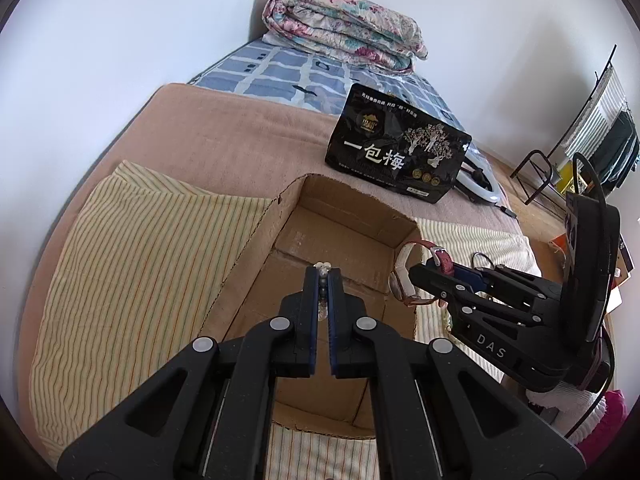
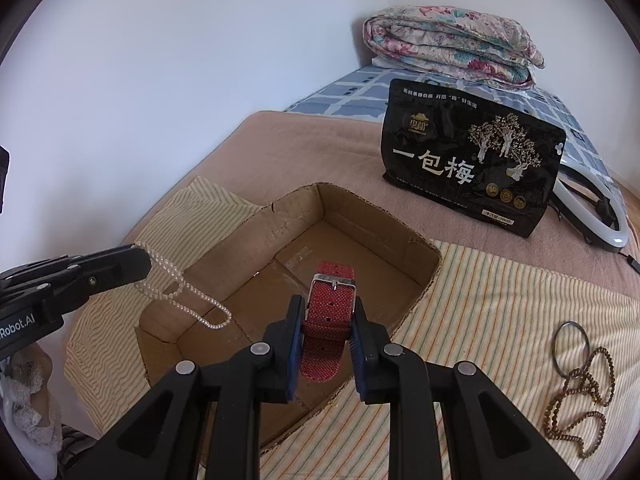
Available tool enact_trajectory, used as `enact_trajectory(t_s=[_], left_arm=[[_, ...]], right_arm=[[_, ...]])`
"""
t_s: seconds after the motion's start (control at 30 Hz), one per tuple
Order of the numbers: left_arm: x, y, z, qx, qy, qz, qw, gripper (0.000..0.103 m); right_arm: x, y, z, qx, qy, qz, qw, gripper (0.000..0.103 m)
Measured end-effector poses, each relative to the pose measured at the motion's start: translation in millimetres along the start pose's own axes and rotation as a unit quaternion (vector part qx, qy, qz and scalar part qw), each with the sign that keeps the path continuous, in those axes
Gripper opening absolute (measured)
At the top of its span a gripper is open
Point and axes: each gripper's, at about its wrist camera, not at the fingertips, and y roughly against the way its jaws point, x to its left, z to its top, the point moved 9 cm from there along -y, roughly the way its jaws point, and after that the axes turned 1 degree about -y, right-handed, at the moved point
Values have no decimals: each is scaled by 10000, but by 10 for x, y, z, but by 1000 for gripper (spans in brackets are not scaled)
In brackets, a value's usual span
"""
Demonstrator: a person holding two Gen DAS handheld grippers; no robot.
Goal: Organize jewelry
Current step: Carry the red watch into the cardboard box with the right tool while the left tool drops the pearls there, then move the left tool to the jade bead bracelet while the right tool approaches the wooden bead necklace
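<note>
An open cardboard box (image 1: 344, 216) (image 2: 360, 208) lies on a striped cloth on the bed. My left gripper (image 1: 322, 276) (image 2: 146, 258) is shut on a pearl necklace (image 2: 180, 288), whose loops hang over the box's left wall. In the left wrist view only a few beads (image 1: 322, 267) show between the fingertips. Over the box, my right gripper (image 2: 328, 312) (image 1: 416, 270) is shut on the red strap of a wristwatch (image 2: 330, 312); the watch face (image 1: 396, 284) hangs at the box's right wall.
A black snack bag (image 2: 472, 160) (image 1: 396, 148) stands behind the box, with a ring light (image 2: 596, 216) beside it. A brown bead necklace (image 2: 580, 392) and a metal ring (image 2: 570, 344) lie on the cloth to the right. A folded quilt (image 1: 344, 28) sits far back.
</note>
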Motion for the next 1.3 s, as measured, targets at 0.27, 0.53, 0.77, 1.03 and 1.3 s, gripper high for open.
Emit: enact_trajectory(t_s=[0.27,0.53,0.77,1.03,1.3], left_arm=[[57,-189,-107,296,64,173,9994,1],[80,-233,-125,360,91,272,9989,2],[68,-231,-119,323,33,365,9988,2],[-140,-178,-108,181,-225,201,9994,2],[-528,-150,-141,72,-526,-126,9985,2]], right_arm=[[-35,-306,-65,241,-187,13,9995,20],[-8,-264,-64,131,-97,-6,9999,42],[-99,-77,-28,-79,-166,-131,9997,64],[-430,253,-129,-223,-349,-339,9986,78],[-1054,808,-291,-440,-661,-838,9933,82]])
